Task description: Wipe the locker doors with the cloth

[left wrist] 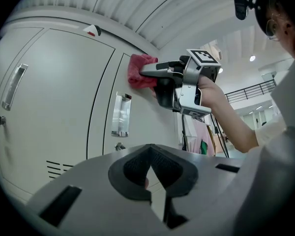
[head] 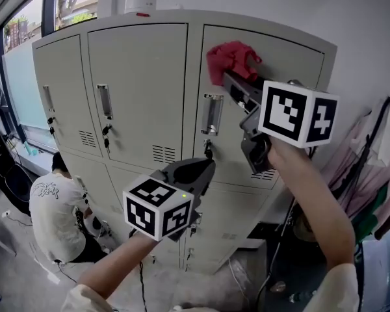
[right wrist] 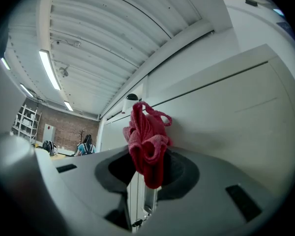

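A red cloth [head: 229, 60] is bunched in my right gripper [head: 229, 78], which is shut on it and presses it against the top left part of the upper right locker door [head: 279, 103]. The right gripper view shows the cloth [right wrist: 146, 144] between the jaws with the pale door [right wrist: 236, 127] right behind. From the left gripper view the cloth [left wrist: 140, 71] sits on the door beside the right gripper [left wrist: 148, 73]. My left gripper [head: 207, 172] is shut with nothing in it, low in front of the lockers; its tips [left wrist: 150, 180] meet.
The grey locker bank [head: 136, 90] has several doors with handles [head: 212, 113] and keys. A person in a white shirt [head: 52, 213] crouches at the lower left by the bottom lockers. Clothes [head: 370, 174] hang at the right. Windows [head: 26, 70] run along the left.
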A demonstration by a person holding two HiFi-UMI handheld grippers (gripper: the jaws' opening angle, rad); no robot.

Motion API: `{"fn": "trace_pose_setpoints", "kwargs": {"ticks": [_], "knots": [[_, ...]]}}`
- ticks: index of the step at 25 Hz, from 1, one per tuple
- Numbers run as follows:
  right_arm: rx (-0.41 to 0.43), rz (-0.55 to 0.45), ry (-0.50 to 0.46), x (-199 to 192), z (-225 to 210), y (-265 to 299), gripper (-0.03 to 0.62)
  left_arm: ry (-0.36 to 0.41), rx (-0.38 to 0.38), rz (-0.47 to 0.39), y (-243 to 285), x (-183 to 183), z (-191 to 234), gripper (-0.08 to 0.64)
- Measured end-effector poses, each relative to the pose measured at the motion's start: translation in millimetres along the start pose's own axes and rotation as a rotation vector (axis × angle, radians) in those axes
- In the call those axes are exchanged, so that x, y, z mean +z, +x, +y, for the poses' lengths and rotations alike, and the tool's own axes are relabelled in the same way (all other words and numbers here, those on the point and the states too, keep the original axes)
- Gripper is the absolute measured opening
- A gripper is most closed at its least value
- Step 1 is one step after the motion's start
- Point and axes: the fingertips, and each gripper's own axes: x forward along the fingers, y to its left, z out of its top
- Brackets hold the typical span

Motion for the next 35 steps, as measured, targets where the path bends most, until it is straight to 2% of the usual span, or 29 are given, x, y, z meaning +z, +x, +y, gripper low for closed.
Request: {"fn": "trace_pose_setpoints", "kwargs": {"ticks": [4,11,16,35], "knots": [[0.000,-0.008,0.012,10,5,7,0.104,-0.039,-0.002,-0.010,-1,18,11,0.005],[0.015,-0.027,0.043,24,11,19,0.104,-0.006,0.005,-0.021,-1,30,12,0.005],[0.005,-0.026,0.053,32,13,28,0.104,0.013,-0.003,-0.012,1,26,5,0.005],[0.002,-0.028,0.051,32,-8,9,0.104,-0.004,-0.007,-0.001,2,11,0,0.005]]}}
